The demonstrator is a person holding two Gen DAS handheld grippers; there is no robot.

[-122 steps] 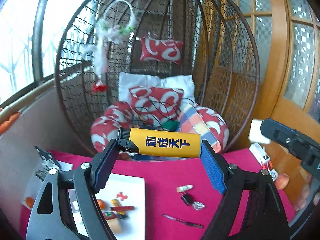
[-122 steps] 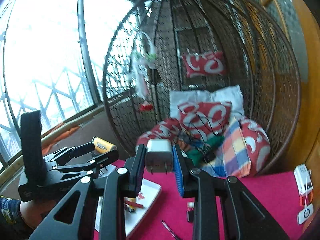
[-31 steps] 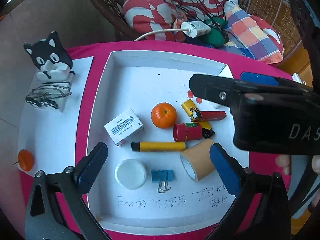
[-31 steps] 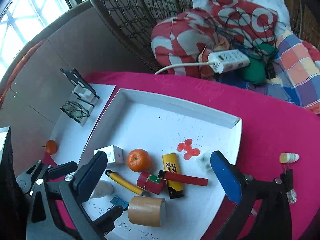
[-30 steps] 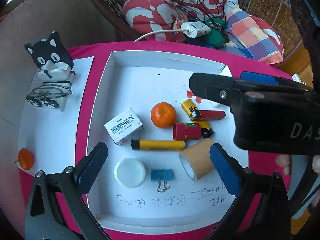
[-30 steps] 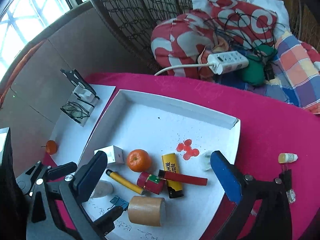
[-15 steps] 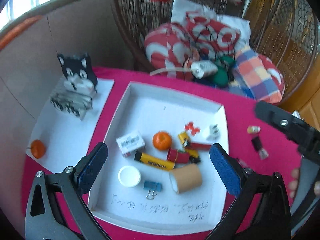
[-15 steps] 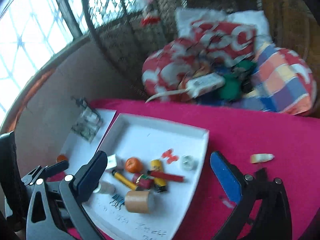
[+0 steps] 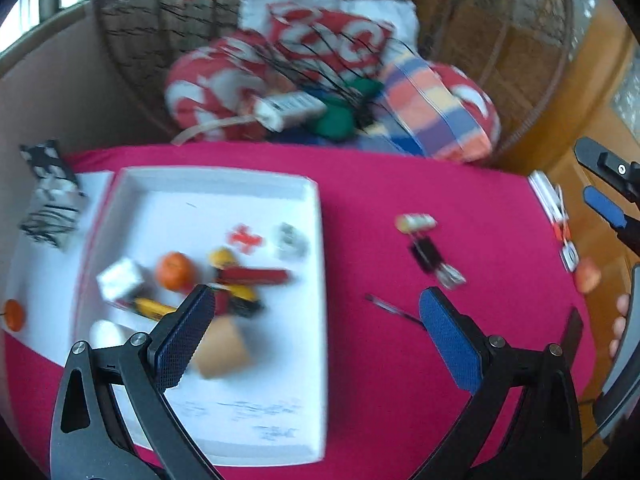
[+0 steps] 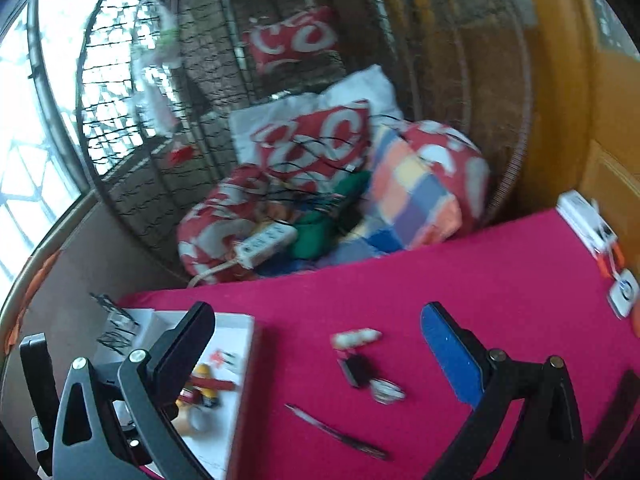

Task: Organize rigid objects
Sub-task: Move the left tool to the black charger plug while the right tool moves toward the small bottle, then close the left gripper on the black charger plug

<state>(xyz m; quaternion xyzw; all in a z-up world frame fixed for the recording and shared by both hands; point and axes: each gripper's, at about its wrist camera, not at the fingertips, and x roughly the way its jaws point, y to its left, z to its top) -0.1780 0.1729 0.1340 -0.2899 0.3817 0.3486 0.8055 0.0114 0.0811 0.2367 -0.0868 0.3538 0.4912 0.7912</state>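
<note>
A white tray (image 9: 312, 320) on the pink table holds an orange (image 9: 175, 271), a white box (image 9: 120, 279), a yellow lighter (image 9: 154, 307), a red stick (image 9: 256, 276), a tape roll (image 9: 222, 350) and a white plug (image 9: 290, 240). On the cloth to its right lie a small white bottle (image 9: 416, 223), a black clip (image 9: 430, 258) and a thin dark tool (image 9: 394, 312). My left gripper (image 9: 314, 334) is open and empty above the tray's right edge. My right gripper (image 10: 316, 360) is open and empty above the bottle (image 10: 356, 337), clip (image 10: 360, 372) and tool (image 10: 336, 432).
A hanging wicker chair (image 10: 400, 80) with red cushions and a power strip (image 10: 266, 244) stands behind the table. A cat-shaped holder (image 9: 48, 196) and a small orange (image 9: 14, 314) sit on white paper at the left. Small white devices (image 10: 592, 224) lie at the table's right edge.
Both grippers have let go of the lighter and the plug, which now lie in the tray. In the last second both have pulled back and swung right, towards the loose items on the cloth.
</note>
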